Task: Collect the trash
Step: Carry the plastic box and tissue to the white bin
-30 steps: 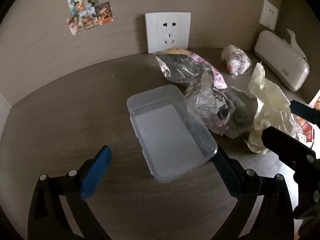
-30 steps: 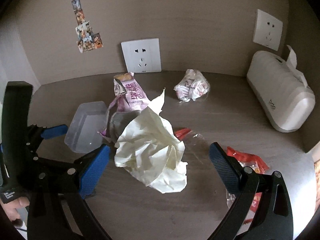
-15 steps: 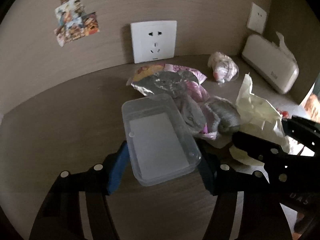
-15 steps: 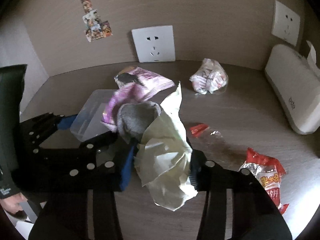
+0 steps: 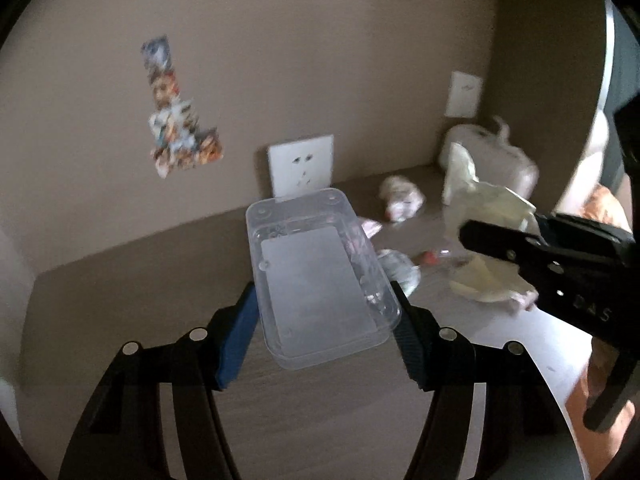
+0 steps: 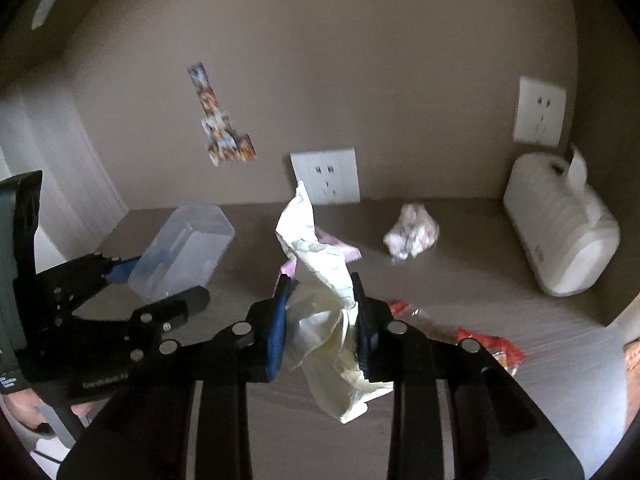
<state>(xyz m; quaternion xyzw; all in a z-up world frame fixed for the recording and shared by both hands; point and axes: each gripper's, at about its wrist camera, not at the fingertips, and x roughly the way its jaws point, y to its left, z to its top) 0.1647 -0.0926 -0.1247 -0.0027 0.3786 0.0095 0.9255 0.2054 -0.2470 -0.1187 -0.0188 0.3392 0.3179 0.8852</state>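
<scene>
My left gripper is shut on a clear plastic box and holds it lifted above the desk; the box also shows at the left of the right wrist view. My right gripper is shut on a crumpled pale yellow paper, lifted off the desk; the paper also shows in the left wrist view. A crumpled white wrapper lies farther back on the desk. A pink foil wrapper lies behind the paper. A red snack packet lies at the right.
A white tissue dispenser stands at the right against the wall. Wall sockets and stickers are on the back wall. The brown desk ends at the wall corner on the right.
Both grippers have lifted: the left raised the clear box off the desk, the right raised the yellow paper. The foil wrapper and grey wad stayed on the desk.
</scene>
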